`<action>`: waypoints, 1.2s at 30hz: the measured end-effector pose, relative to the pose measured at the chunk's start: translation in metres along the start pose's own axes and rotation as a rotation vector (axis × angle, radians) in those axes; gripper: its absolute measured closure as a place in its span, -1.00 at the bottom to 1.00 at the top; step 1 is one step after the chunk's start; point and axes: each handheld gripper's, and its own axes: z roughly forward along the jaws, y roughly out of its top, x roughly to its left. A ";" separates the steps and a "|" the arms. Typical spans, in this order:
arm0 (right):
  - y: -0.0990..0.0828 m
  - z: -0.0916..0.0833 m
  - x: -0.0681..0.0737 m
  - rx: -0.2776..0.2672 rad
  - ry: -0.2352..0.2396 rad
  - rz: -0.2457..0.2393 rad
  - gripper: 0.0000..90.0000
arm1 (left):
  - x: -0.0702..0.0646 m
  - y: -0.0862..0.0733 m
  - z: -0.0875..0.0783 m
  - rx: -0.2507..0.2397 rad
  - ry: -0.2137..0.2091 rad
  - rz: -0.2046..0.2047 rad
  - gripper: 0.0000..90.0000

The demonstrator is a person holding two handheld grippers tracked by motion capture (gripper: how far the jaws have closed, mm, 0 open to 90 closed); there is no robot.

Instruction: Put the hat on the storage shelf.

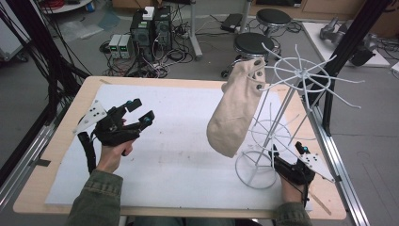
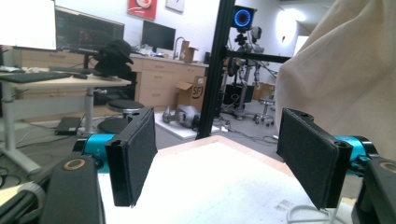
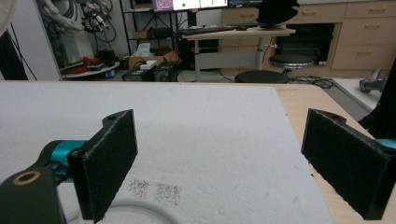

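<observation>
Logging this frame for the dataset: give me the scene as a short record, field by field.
surface: wooden table covered by a white mat
rack: white wire stand, right side of mat
bag: beige cloth bag hanging from the stand's upper arm, off the mat
left gripper: open, empty, raised over left of mat
right gripper: open, empty, by the stand's base ring
contact with bag: none

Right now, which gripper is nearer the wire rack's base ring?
Right. The right gripper sits just beside the base ring of the wire rack, at its right edge; the left gripper is far across the white mat.
</observation>
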 end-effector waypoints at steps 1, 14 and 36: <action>0.000 0.000 0.000 0.002 -0.001 0.000 -0.79 | 0.001 -0.002 -0.002 0.003 0.008 0.004 -0.37; 0.000 0.000 0.000 0.006 0.000 0.001 -0.79 | 0.018 -0.027 -0.040 0.058 0.140 -0.016 -0.39; -0.001 0.000 0.000 0.006 -0.002 -0.006 -0.79 | 0.041 -0.058 -0.089 0.060 0.321 -0.046 -0.40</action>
